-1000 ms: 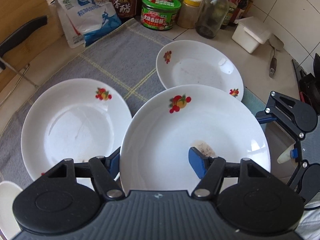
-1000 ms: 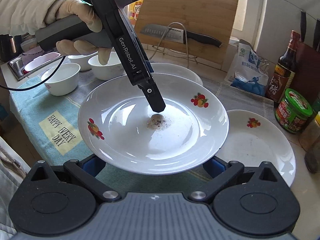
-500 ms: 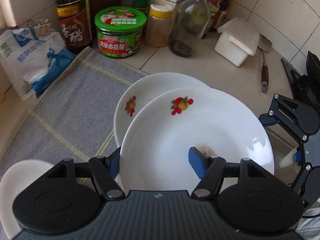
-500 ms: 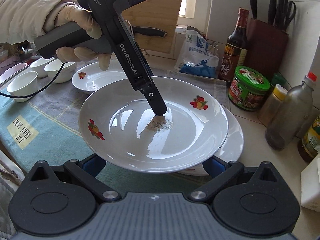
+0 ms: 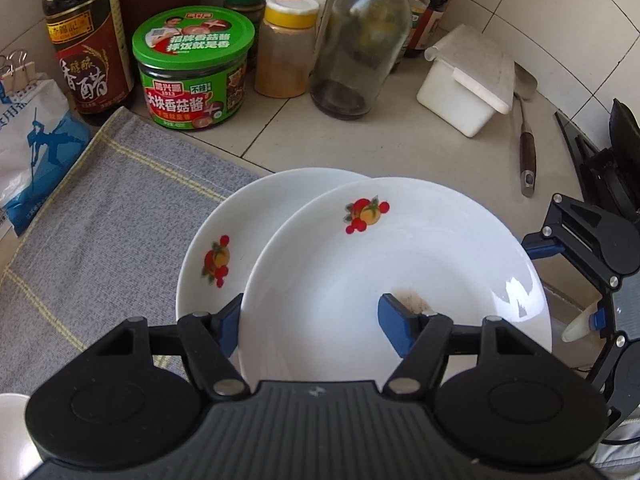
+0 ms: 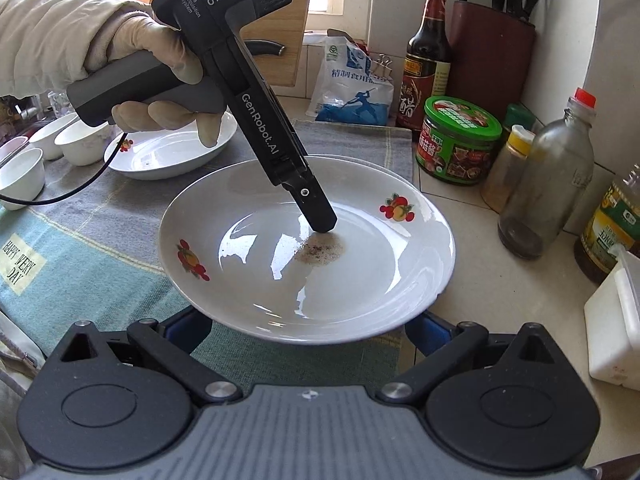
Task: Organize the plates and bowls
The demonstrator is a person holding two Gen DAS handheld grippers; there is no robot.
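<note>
Over the plate [image 5: 224, 240] lying on the worktop, the left tongs [image 5: 310, 318], just starting to spread, pinch the stained plate's [image 5: 400, 264] rim for stacking, while the right tongs [image 6: 308, 328] straddle its opposite edge, grip unclear.

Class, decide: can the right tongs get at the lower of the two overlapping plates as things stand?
Probably not. The stained plate sits over the lower plate, covering most of it, and spans the front of the right tongs.
</note>
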